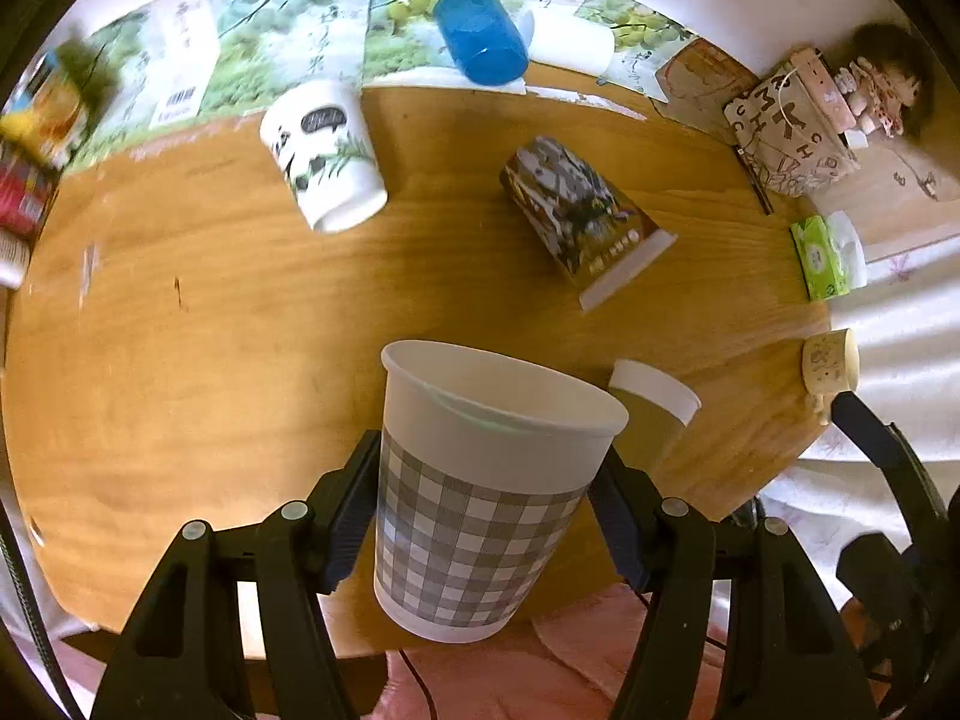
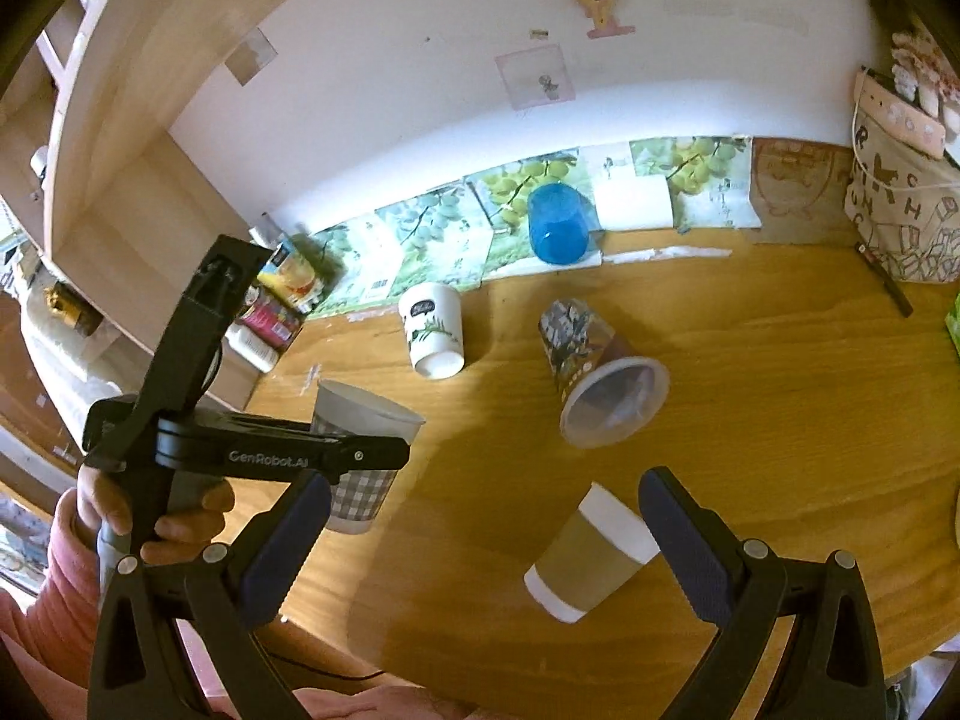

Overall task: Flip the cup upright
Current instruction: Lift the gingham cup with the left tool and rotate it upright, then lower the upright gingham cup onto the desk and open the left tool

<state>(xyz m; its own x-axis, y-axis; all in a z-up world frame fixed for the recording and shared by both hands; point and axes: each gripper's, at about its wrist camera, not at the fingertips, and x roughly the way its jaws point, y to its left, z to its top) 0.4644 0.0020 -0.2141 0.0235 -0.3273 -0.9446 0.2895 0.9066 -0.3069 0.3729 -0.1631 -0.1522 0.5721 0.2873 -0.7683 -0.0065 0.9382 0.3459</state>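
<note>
My left gripper (image 1: 483, 483) is shut on a grey checked paper cup (image 1: 474, 510), mouth up and slightly tilted, above the near edge of the wooden table (image 1: 210, 360). The same cup shows in the right wrist view (image 2: 360, 450), held by the left gripper. My right gripper (image 2: 480, 510) is open and empty, above a brown paper cup (image 2: 591, 552) lying on its side. A picture-printed cup (image 2: 594, 366) lies on its side mid-table. A white printed cup (image 2: 433, 330) and a blue cup (image 2: 558, 225) stand mouth down farther back.
Grape-printed boxes (image 2: 432, 228) line the wall at the back. A patterned bag (image 2: 906, 222) stands at the back right. A green tissue pack (image 1: 822, 258) and a small cork-like cup (image 1: 831, 360) sit near the table's right edge.
</note>
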